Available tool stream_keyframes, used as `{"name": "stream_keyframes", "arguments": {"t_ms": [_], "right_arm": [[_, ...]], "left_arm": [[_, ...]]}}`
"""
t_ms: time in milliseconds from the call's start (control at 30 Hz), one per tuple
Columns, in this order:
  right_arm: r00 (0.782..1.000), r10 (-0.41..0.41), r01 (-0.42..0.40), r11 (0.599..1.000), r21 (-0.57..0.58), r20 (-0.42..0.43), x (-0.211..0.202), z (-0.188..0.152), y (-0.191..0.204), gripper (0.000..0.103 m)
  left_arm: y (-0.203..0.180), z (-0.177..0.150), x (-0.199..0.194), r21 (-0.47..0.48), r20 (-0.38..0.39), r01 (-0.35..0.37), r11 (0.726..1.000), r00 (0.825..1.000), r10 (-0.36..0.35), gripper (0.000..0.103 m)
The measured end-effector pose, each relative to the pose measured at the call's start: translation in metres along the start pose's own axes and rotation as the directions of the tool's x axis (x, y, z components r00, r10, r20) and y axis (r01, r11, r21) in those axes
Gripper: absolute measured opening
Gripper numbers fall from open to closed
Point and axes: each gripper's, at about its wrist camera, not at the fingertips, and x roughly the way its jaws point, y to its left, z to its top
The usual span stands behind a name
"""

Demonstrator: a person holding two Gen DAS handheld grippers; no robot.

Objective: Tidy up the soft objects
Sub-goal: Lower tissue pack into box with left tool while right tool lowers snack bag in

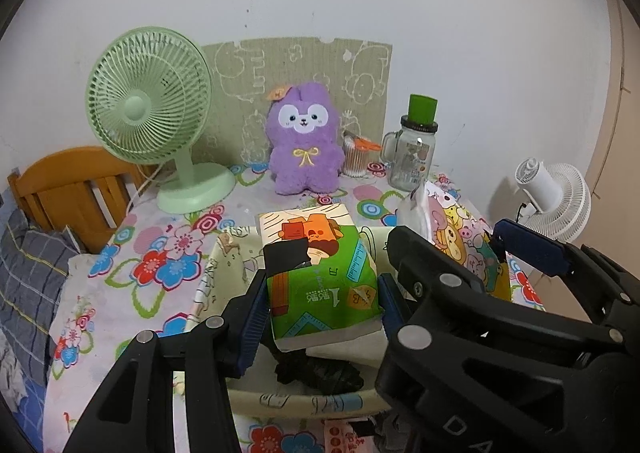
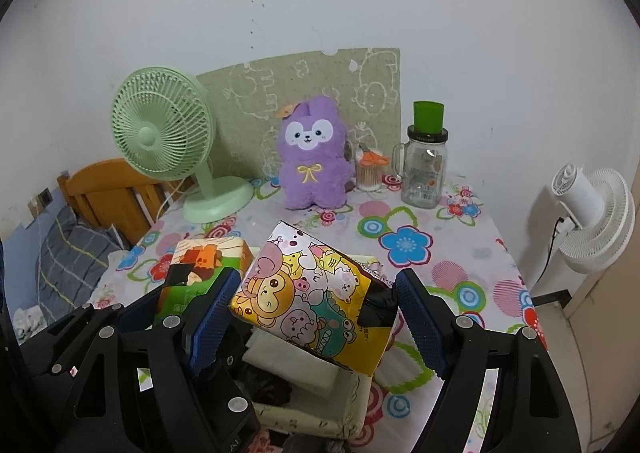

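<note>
Tissue packs (image 1: 320, 273) over basket (image 1: 304, 399), purple plush (image 1: 305, 137), green fan (image 1: 150, 101) behind

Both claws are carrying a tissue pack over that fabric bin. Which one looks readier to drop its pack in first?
Probably the left. The left gripper holds the green tissue pack squarely above the fabric bin. The right gripper holds the yellow cartoon pack tilted, over the bin's right edge.

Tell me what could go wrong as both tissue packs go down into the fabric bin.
The green tissue pack and yellow cartoon tissue pack hang side by side over the small fabric bin; they may collide or catch its rim. The yellow pack sits tilted in the right gripper, so it could slip.
</note>
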Motion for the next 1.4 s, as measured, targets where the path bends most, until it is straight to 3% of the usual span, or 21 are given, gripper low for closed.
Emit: {"name": "stream_keyframes", "arguments": {"t_ms": [300,400,667,867,1000,1400], "right_arm": [[0.999,0.016,-0.016,1.0,-0.005,-0.028,0.025,-0.004,-0.003,0.082],[0.999,0.029,-0.029,1.0,-0.009,-0.032,0.03,-0.005,-0.002,0.082],[0.997,0.068,-0.069,0.996,-0.049,-0.037,0.036,-0.006,0.009,0.083],[0.994,0.091,-0.095,0.993,-0.068,-0.055,0.042,-0.007,0.017,0.087],[0.993,0.097,-0.103,0.991,-0.089,-0.062,0.042,-0.008,0.022,0.102],[0.996,0.079,-0.082,0.993,-0.086,-0.046,0.021,-0.01,0.024,0.103]], "left_arm": [[0.0,-0.002,0.025,0.021,-0.058,-0.002,1.0,0.998,0.003,0.06],[-0.002,-0.003,0.025,0.034,-0.052,-0.015,0.999,0.998,0.017,0.072],[0.006,-0.006,0.024,0.028,-0.057,-0.021,0.999,0.998,0.023,0.086],[0.012,-0.007,0.024,0.03,-0.06,-0.053,0.998,0.997,0.055,0.087],[0.016,-0.01,0.023,0.023,-0.063,-0.054,0.998,0.996,0.056,0.089],[0.015,-0.013,0.007,0.026,-0.042,-0.037,0.999,0.998,0.038,0.092]]}}
